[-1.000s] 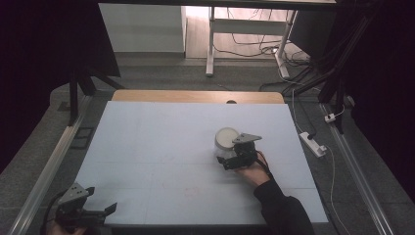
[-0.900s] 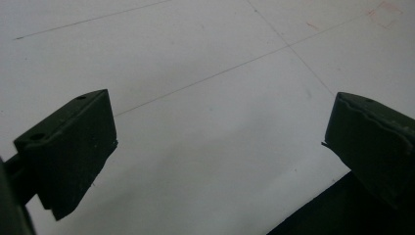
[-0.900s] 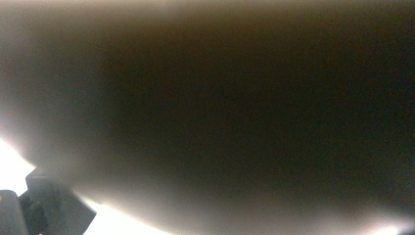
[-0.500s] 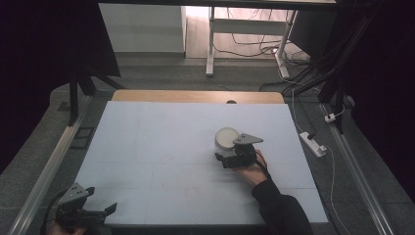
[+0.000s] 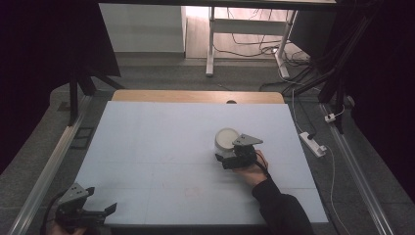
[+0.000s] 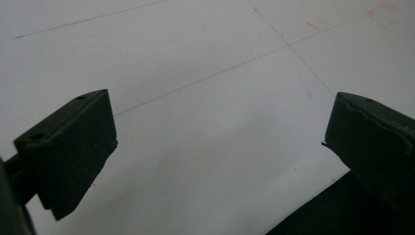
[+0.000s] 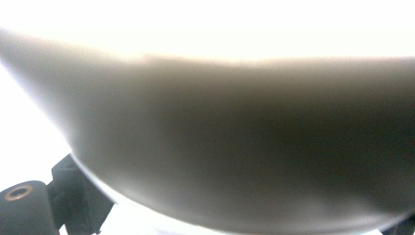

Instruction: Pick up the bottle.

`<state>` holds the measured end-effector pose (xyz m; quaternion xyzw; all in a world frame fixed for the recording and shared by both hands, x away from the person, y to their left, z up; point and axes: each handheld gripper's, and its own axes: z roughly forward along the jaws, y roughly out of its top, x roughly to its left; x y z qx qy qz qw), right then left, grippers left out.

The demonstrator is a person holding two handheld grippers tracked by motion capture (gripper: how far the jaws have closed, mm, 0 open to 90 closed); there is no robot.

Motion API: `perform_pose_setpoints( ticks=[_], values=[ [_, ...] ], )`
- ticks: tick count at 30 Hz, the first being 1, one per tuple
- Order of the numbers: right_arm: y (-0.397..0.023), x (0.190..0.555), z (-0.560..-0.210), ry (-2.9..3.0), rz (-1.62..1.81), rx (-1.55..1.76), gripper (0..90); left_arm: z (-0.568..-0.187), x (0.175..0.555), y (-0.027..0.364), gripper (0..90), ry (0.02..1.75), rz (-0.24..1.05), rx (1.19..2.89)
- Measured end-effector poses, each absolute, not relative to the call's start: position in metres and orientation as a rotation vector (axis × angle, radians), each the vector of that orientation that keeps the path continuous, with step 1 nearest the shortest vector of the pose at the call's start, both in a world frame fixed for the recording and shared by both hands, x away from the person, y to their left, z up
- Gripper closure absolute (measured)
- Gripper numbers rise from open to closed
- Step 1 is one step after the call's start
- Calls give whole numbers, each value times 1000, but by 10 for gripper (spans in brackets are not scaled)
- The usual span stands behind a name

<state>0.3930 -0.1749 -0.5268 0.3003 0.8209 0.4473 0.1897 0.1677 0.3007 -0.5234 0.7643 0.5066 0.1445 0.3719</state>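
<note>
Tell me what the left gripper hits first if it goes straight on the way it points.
Likely nothing soon: the left gripper, jaws wide apart, faces bare white table, which it would probably meet first.

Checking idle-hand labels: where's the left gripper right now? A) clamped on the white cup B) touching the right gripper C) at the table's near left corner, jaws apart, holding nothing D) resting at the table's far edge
C: in the high view the left gripper sits at the near left corner of the table, far from the white cup; the left gripper view shows its jaws wide apart over bare surface.
</note>
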Motion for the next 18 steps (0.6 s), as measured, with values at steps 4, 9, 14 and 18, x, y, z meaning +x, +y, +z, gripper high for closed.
perform_pose_setpoints(
  ticks=[4, 9, 14, 18],
  values=[
    [-175, 392, -525, 2314, 1248, 838, 70, -523, 168, 301, 0, 1300, 369, 1958],
    [-174, 391, -524, 2305, 1264, 831, 70, -523, 168, 301, 0, 1302, 369, 1957],
    [-173, 391, -522, 2302, 1268, 830, 70, -523, 168, 301, 0, 1303, 369, 1957],
    [-172, 389, -519, 2299, 1283, 827, 70, -523, 168, 301, 0, 1304, 368, 1956]
  ],
)
